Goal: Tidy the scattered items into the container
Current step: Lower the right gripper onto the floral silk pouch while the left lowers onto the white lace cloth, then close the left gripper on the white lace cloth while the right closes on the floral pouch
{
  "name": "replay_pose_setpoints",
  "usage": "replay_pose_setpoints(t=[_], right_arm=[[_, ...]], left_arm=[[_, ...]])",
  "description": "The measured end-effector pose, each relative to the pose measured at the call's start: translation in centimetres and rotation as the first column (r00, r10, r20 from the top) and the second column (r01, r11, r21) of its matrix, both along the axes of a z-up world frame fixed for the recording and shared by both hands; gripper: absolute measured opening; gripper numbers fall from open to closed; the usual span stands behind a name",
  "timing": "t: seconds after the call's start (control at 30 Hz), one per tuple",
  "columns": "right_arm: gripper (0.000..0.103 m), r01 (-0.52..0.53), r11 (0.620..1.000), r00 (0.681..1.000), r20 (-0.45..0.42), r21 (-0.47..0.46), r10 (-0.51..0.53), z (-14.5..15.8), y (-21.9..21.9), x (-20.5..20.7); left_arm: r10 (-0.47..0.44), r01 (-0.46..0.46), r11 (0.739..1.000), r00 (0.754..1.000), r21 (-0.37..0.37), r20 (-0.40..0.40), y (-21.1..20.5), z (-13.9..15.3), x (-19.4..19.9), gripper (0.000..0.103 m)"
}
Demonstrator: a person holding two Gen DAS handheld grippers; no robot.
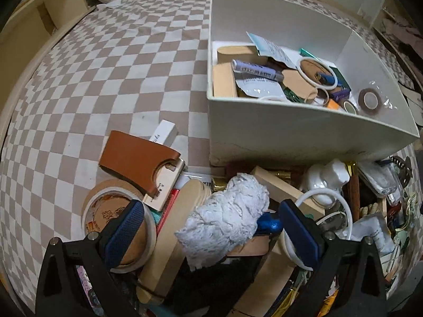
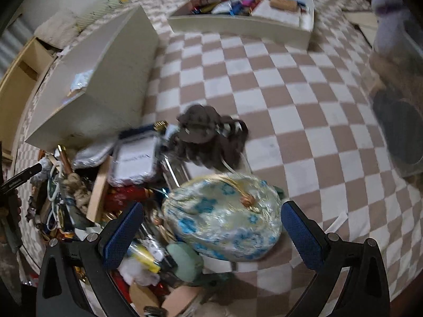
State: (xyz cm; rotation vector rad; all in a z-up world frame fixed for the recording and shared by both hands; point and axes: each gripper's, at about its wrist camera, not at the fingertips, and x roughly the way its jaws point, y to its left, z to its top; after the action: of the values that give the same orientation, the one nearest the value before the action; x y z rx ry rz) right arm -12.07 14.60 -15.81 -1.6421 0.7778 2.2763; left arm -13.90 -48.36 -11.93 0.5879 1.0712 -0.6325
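Over the cluttered pile beside the white container (image 1: 304,132), the left claw (image 1: 211,227) gapes wide around a white fluffy roller (image 1: 227,211); the right claw (image 2: 211,227) spreads wide above a blue-flowered pouch (image 2: 224,216).

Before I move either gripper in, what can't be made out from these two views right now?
- Left wrist view: whatever lies under the white fluffy roller is covered by it, between the open left gripper.
- Left wrist view: the white container has its floor hidden by its near wall.
- Right wrist view: motion blur smears the dark brown object.
- Right wrist view: the floral pouch, between the open right gripper, hides items beneath.
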Motion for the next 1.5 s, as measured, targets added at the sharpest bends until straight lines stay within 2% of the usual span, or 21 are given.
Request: replay_pose_setpoints(t=[0.07, 0.17, 0.33, 0.43, 0.53, 0.6, 0.73, 0.83, 0.97, 1.1, 1.27, 1.33, 1.43, 1.5], right_arm=[[0.103, 0.0, 0.999, 1.0, 0.007, -0.035, 0.0, -0.6, 0.2, 0.1], [0.103, -0.015, 0.998, 1.0, 0.014, -0.056, 0.016, -1.3, 0.1, 0.0], [0.103, -0.03, 0.999, 0.999, 0.04, -0.04, 0.031, -2.1, 0.1, -0.2], [0.103, -0.03, 1.0, 0.997, 0.072, 0.006, 0.029, -2.5, 0.2, -0.2], [0.103, -0.009, 1.0, 0.997, 0.072, 0.0, 0.009, -2.7, 0.7, 0.1], [0.103, 0.004, 1.0, 0.997, 0.075, -0.008, -0.004, -3.1, 1.2, 0.3], [0.103, 0.018, 1.0, 0.996, 0.091, 0.008, -0.018, -3.6, 2.0, 0.6], [0.103, 0.011, 1.0, 0.996, 0.09, 0.026, -0.013, -3.6, 2.2, 0.8], [0.103, 0.004, 1.0, 0.999, 0.047, 0.019, -0.005, -2.0, 2.1, 1.0], [0.103, 0.003, 1.0, 1.0, -0.016, 0.009, -0.003, 0.1, 2.3, 1.3], [0.103, 0.029, 0.999, 1.0, -0.008, 0.024, -0.029, 0.0, 3.0, 1.8], [0.103, 0.009, 1.0, 1.0, 0.018, 0.029, -0.009, -0.7, 2.8, 0.6], [0.103, -0.033, 0.998, 0.998, 0.058, 0.05, 0.03, -1.9, 2.4, 1.0], [0.103, -0.035, 0.999, 0.997, 0.066, 0.024, 0.033, -2.5, 2.4, 1.1]], left_arm=[[-0.01, 0.009, 0.999, 1.0, 0.041, 0.022, -0.3, -0.5, -0.2, 0.102], [-0.019, 0.018, 0.997, 1.0, 0.068, 0.011, -0.4, -1.4, -0.4, 0.102], [-0.011, 0.012, 0.997, 1.0, 0.071, -0.014, -0.7, -1.9, -0.5, 0.101], [-0.02, 0.021, 0.997, 1.0, 0.079, -0.012, -0.9, -2.2, -0.6, 0.101], [-0.02, 0.021, 0.997, 1.0, 0.075, -0.021, -0.9, -2.3, -0.5, 0.099], [-0.018, 0.021, 0.998, 0.999, 0.067, -0.041, -1.0, -2.4, -0.4, 0.088], [-0.023, 0.026, 0.997, 0.999, 0.072, -0.042, -1.0, -2.4, -0.3, 0.087], [-0.013, 0.015, 0.997, 1.0, 0.069, -0.027, -0.9, -2.1, 0.1, 0.072], [-0.005, 0.007, 0.998, 1.0, 0.057, -0.03, -0.7, -1.5, 1.0, 0.054], [-0.006, 0.008, 0.999, 0.999, 0.038, -0.038, -0.8, -0.9, 1.2, 0.045], [0.003, -0.002, 1.0, 0.997, 0.019, -0.071, -0.5, -0.1, 1.5, 0.042], [0.005, -0.005, 1.0, 0.997, -0.001, -0.08, -0.4, 0.4, 1.7, 0.042], [0.008, -0.013, 0.999, 0.995, -0.043, -0.097, 0.1, 1.6, 1.8, 0.042], [0.014, -0.021, 0.997, 0.995, -0.071, -0.103, 0.5, 2.5, 1.3, 0.042]])
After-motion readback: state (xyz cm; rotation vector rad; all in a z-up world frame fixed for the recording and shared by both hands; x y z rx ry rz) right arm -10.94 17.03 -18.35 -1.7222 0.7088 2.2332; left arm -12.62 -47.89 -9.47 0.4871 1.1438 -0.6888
